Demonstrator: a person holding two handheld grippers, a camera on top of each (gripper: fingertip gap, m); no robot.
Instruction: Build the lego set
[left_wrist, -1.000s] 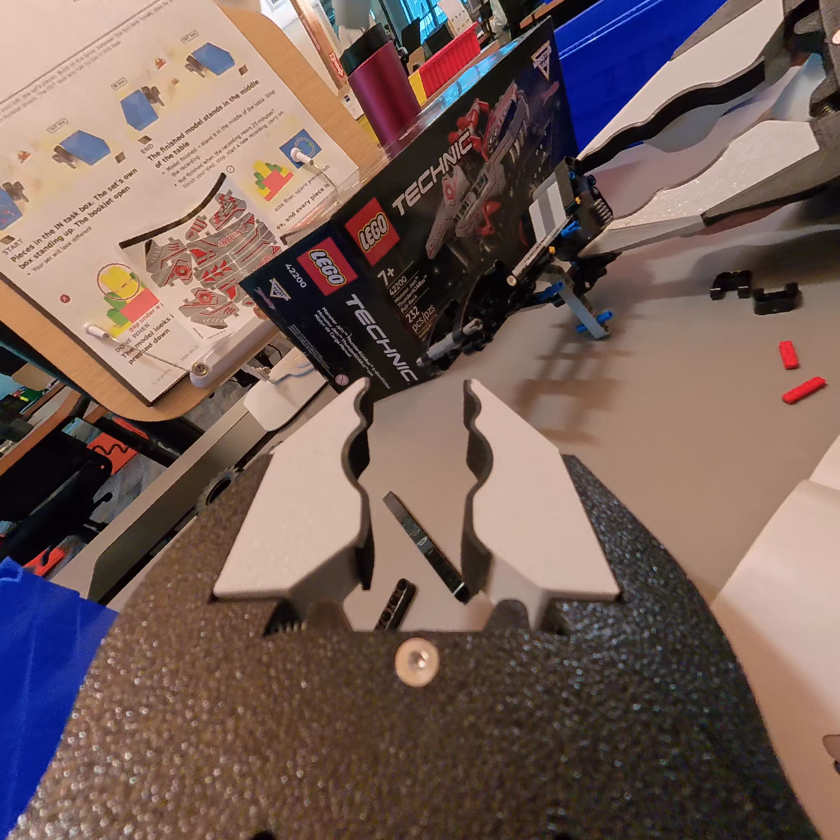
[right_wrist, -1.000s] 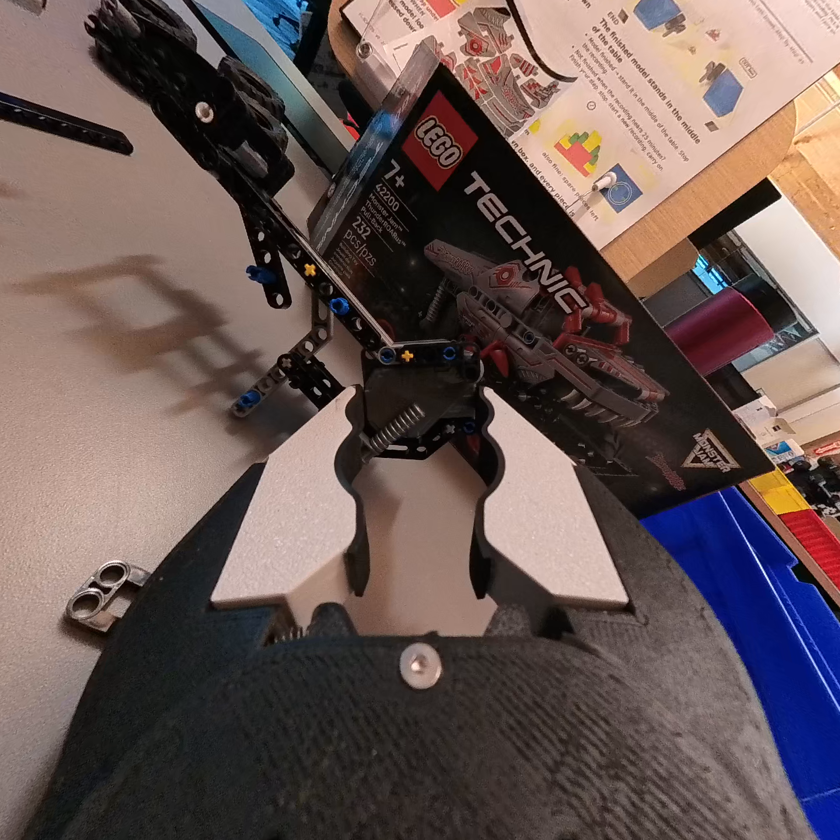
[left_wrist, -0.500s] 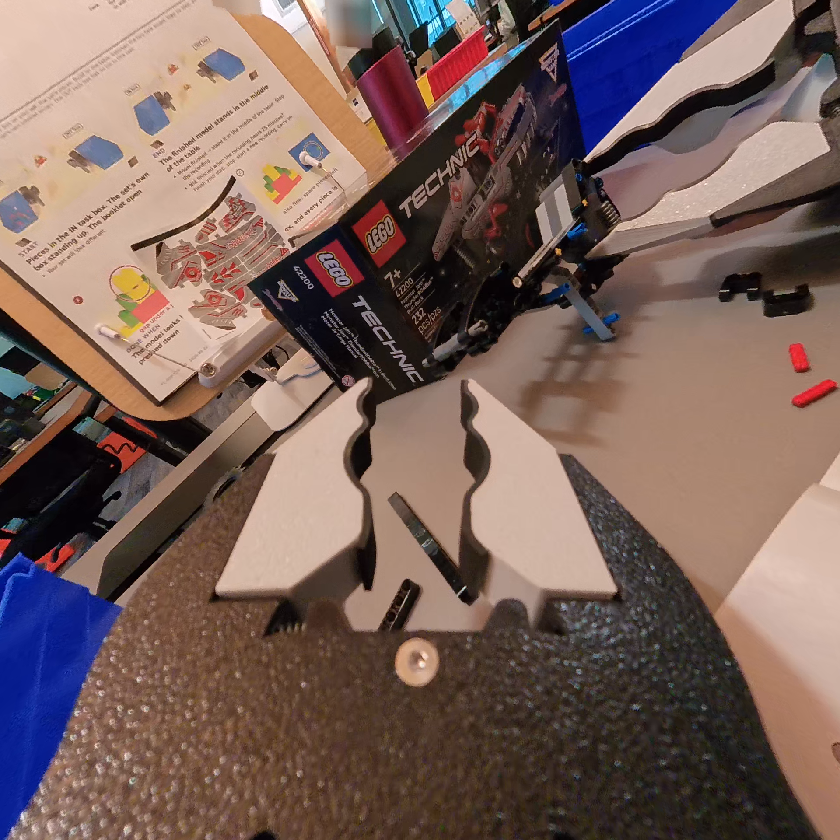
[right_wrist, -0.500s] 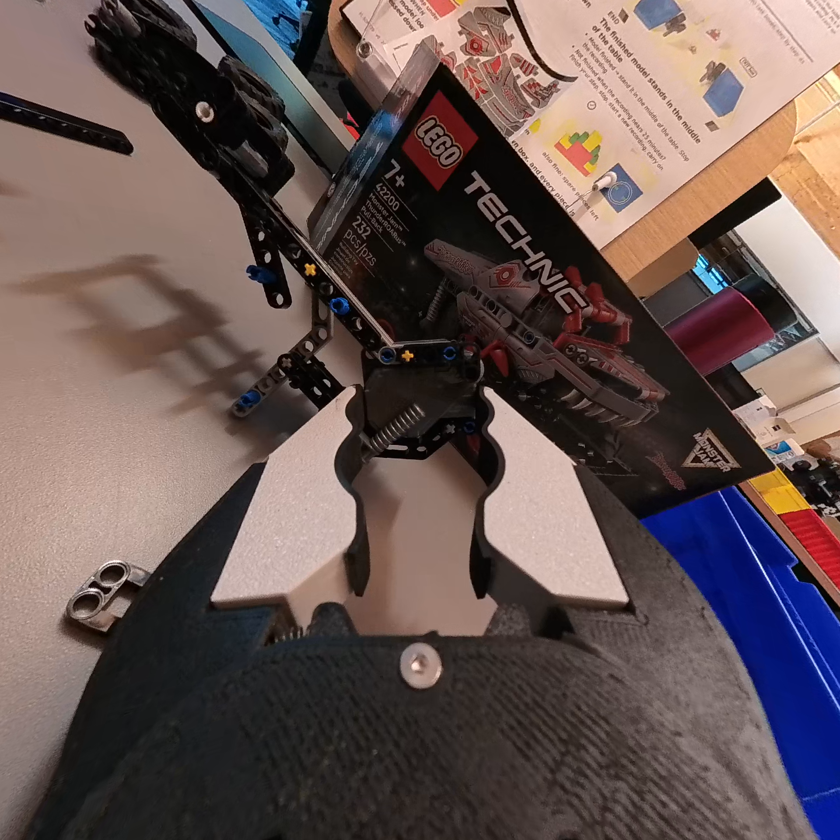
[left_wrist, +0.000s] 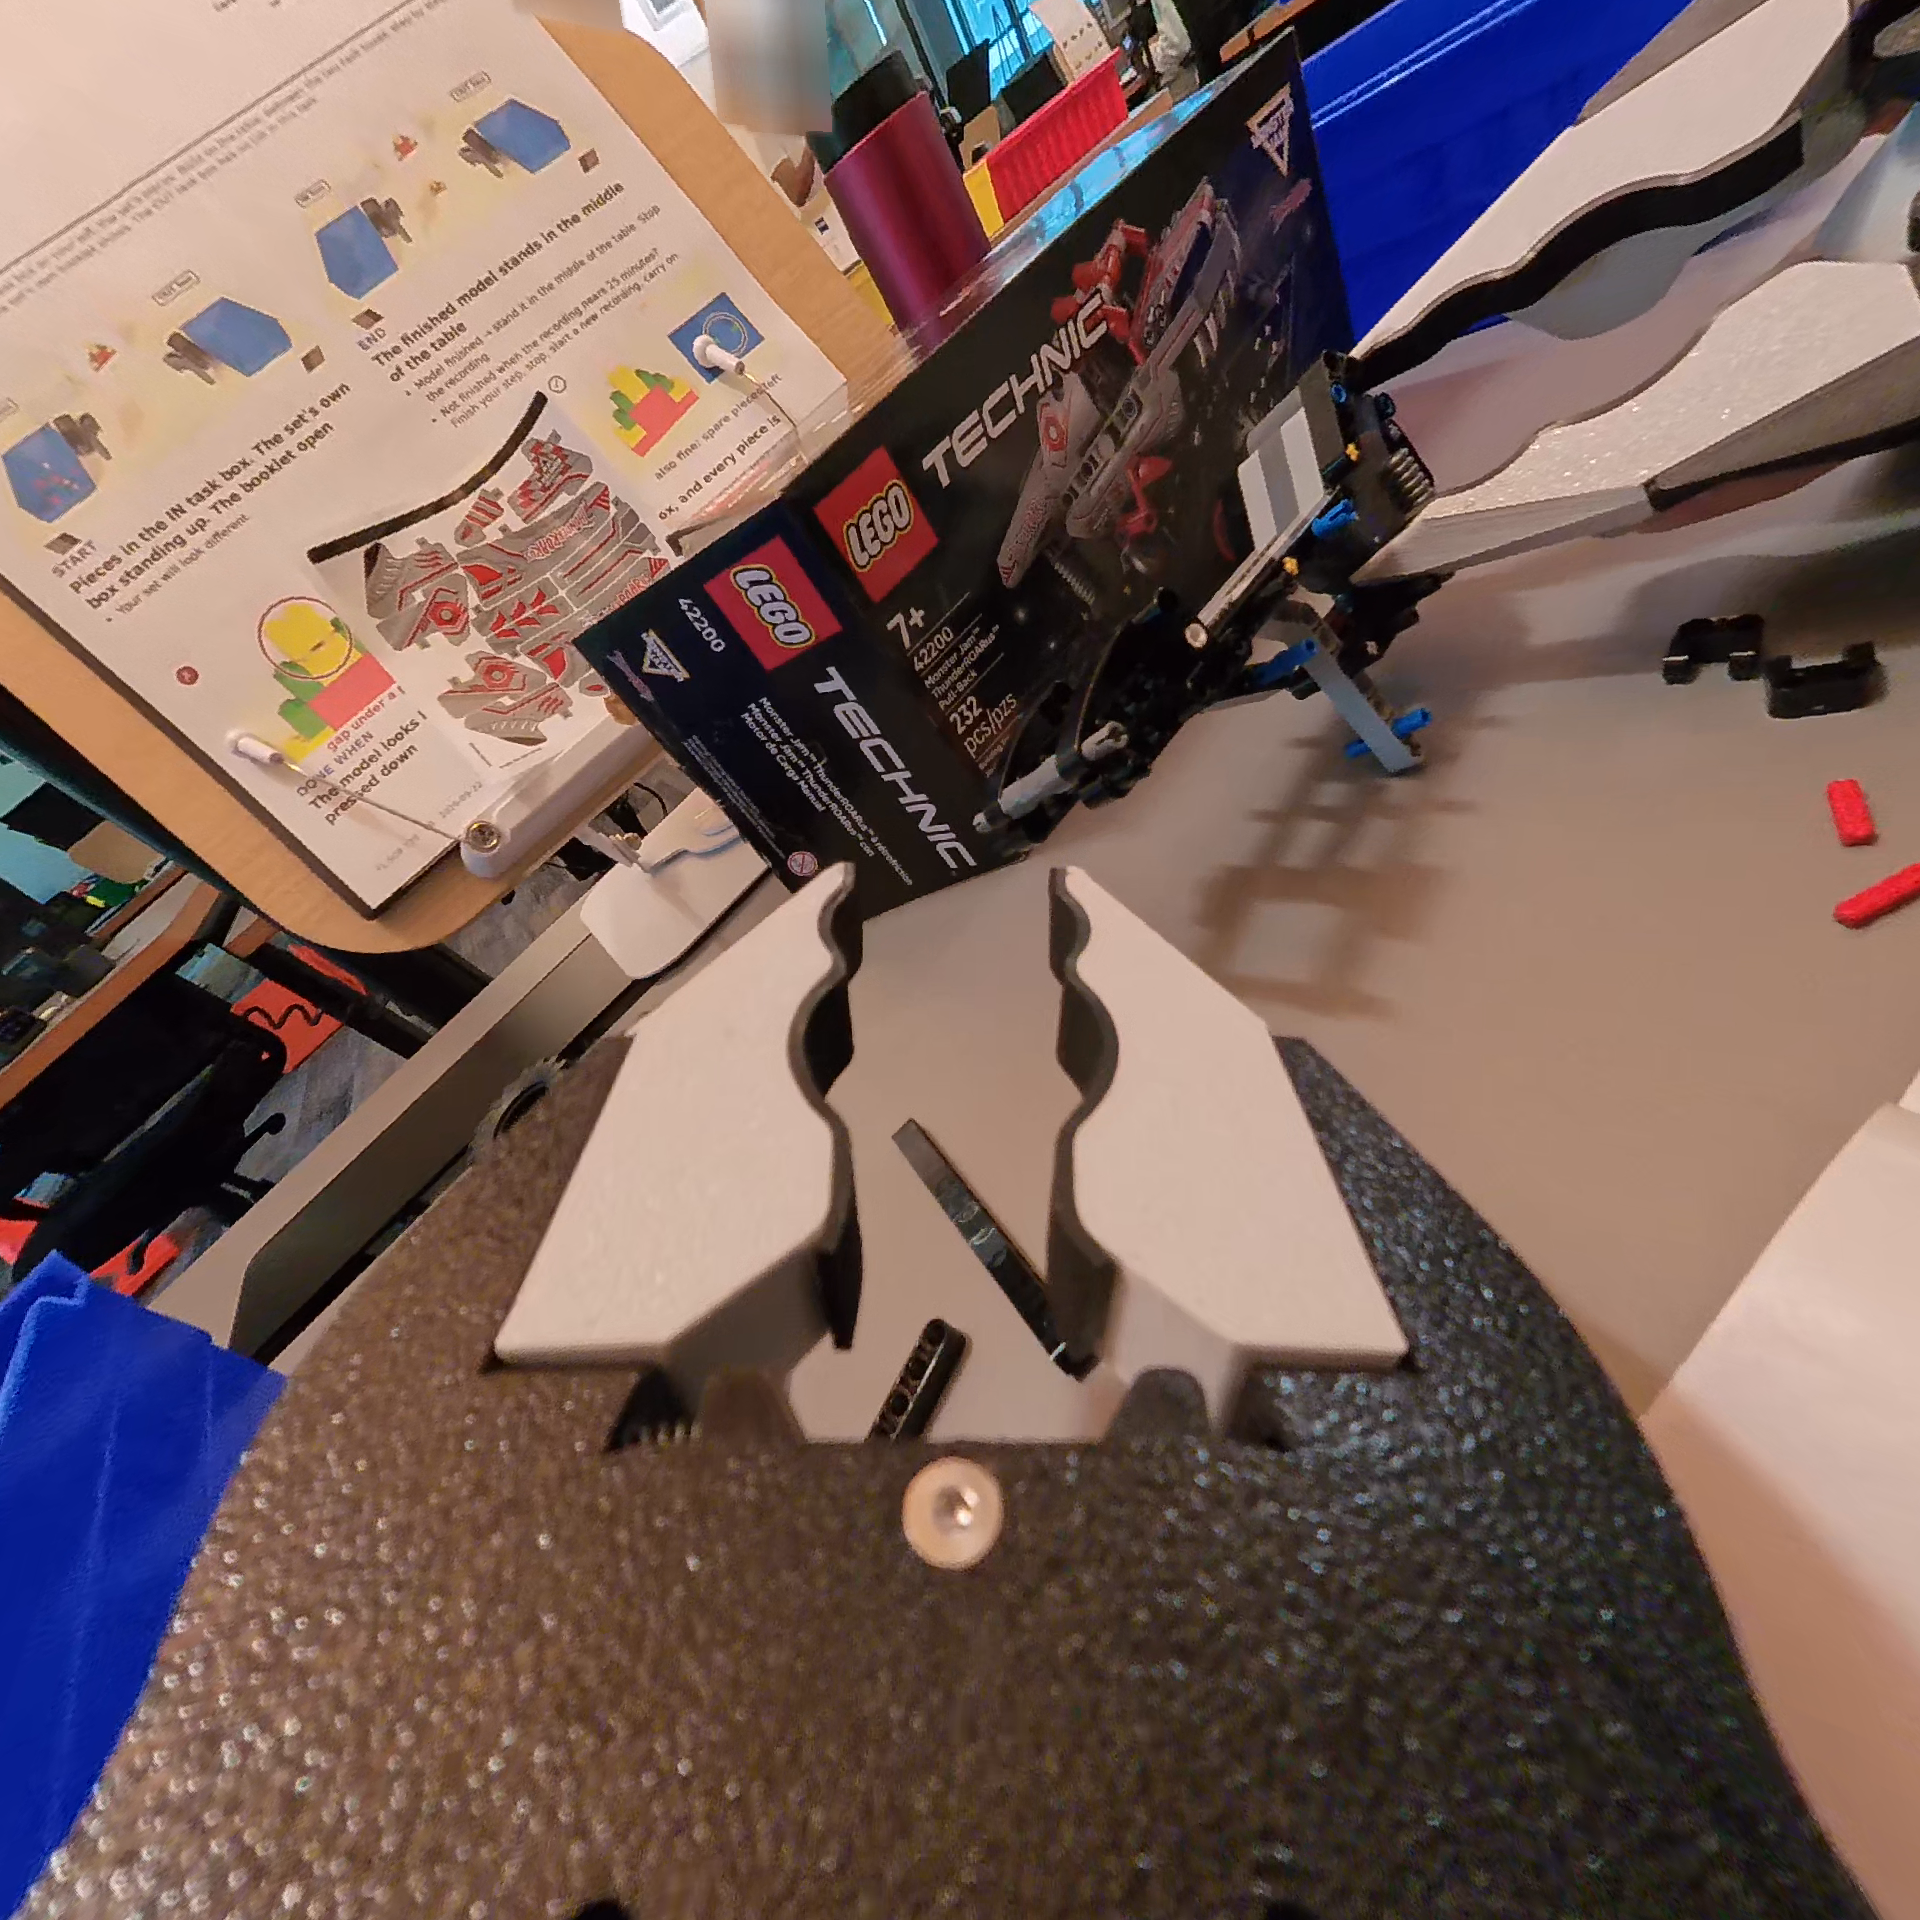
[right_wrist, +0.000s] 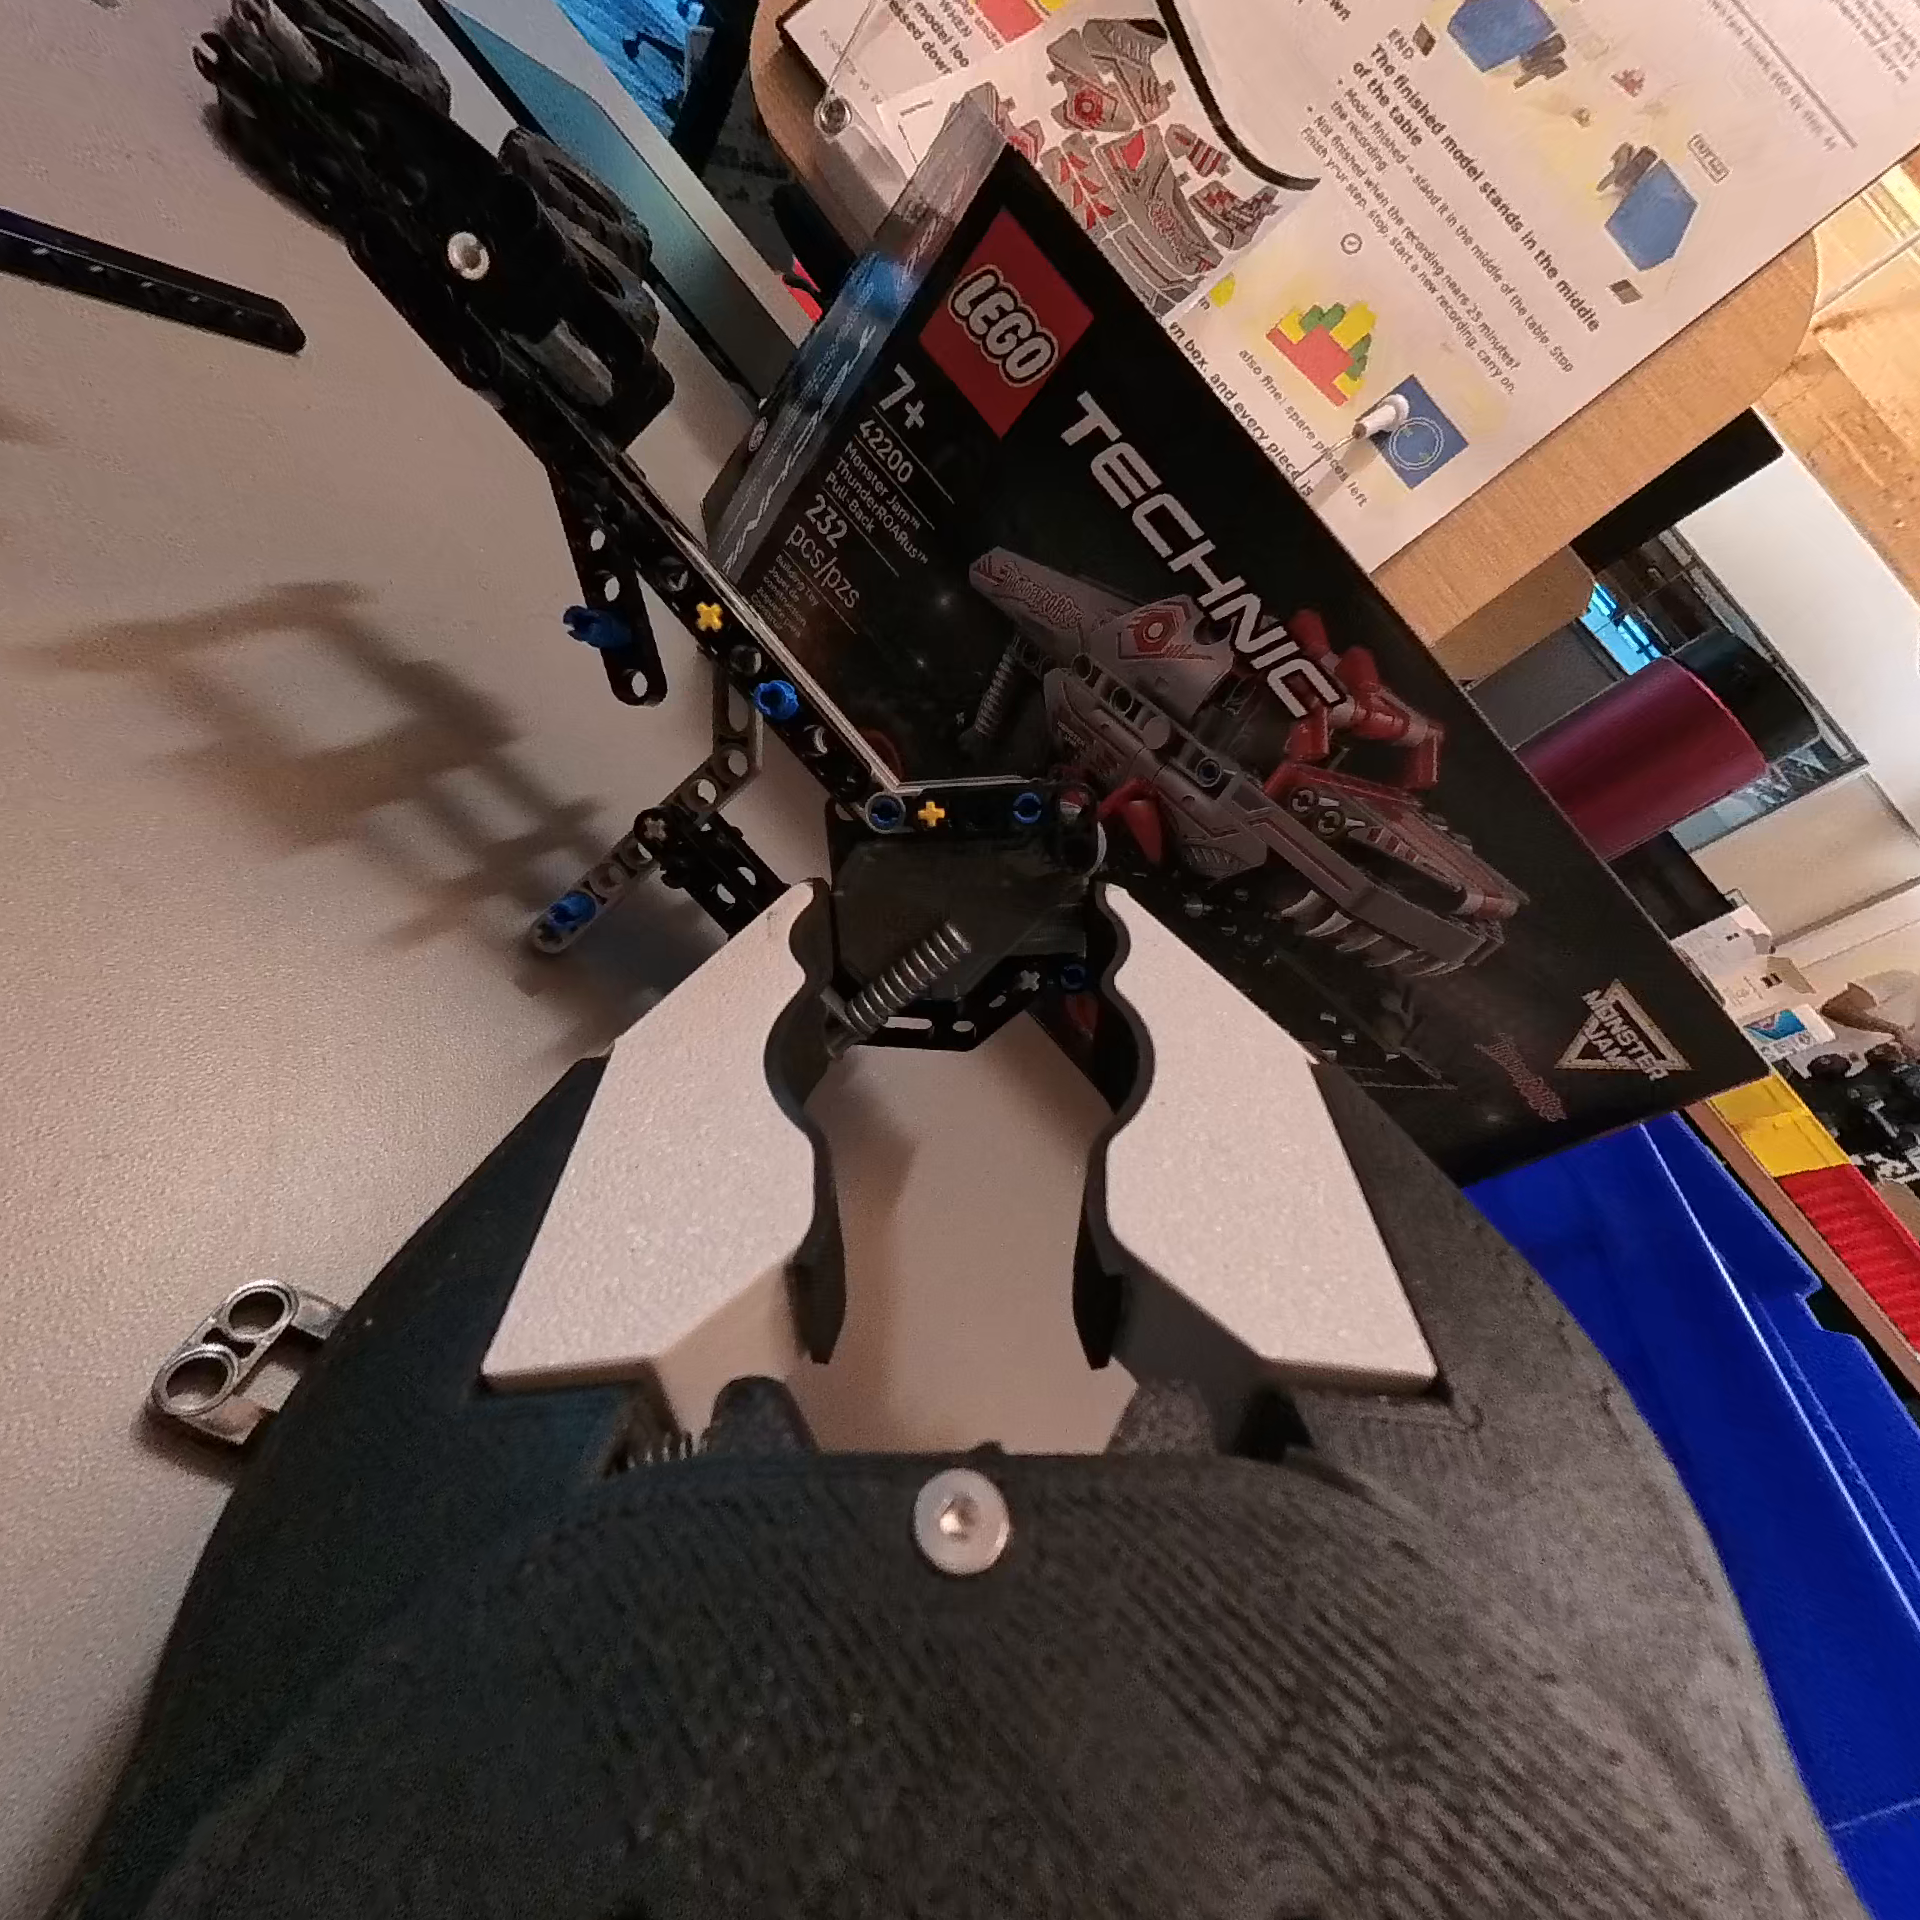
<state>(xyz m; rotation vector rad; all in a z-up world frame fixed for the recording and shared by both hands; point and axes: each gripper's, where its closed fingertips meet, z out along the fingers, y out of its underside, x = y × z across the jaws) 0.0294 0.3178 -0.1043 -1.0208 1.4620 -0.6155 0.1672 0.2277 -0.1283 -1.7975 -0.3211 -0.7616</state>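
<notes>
Standing on the grey table (left_wrist: 1507, 1039), the set's box (right_wrist: 1195, 665) backs the chassis (right_wrist: 966, 914) pinched by the right claw (right_wrist: 956, 935); the left claw (left_wrist: 951, 904) gapes empty, a blue bin (right_wrist: 1714, 1455) beside.

The right gripper (right_wrist: 956, 935) is clamped on the dark end of a black chassis (right_wrist: 727, 665), with a grey spring (right_wrist: 914, 971) seen between the fingertips. The chassis is raised off the table (right_wrist: 208, 935), where its shadow is cast. The box (right_wrist: 1195, 675) is stood just behind it. A grey connector (right_wrist: 234, 1361) and a black beam (right_wrist: 156, 281) are laid on the table, well apart. A blue bin (right_wrist: 1714, 1403) is seen at the right.
</notes>
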